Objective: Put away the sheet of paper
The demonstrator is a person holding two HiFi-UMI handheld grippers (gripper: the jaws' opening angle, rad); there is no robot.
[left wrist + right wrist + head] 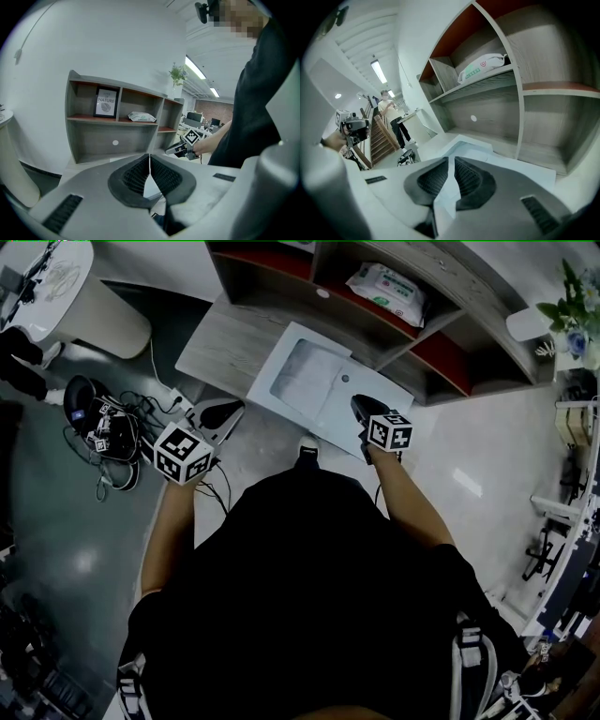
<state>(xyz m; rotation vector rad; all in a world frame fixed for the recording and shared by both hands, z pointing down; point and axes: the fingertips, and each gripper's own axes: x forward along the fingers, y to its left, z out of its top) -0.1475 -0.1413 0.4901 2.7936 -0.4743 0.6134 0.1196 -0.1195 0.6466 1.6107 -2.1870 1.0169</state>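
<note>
A white sheet of paper [317, 388] hangs in the air in front of a grey shelf unit [487, 345], held at its two near corners. My left gripper [223, 412] is shut on the sheet's left corner; in the left gripper view the paper's edge [150, 165] shows as a thin white line between the ribbed pads. My right gripper [360, 409] is shut on the right corner, and the paper [454, 140] runs forward from between its pads [471, 176] toward the shelf. Each gripper appears in the other's view: the right gripper [177, 149] and the left gripper [352, 125].
The shelf unit holds a pack of wipes [386, 289] and a framed picture [106, 102], with a plant [568, 317] on top. Cables and gear [111, 439] lie on the floor at left beside a white round stand [75, 296]. A person stands by stairs [391, 117].
</note>
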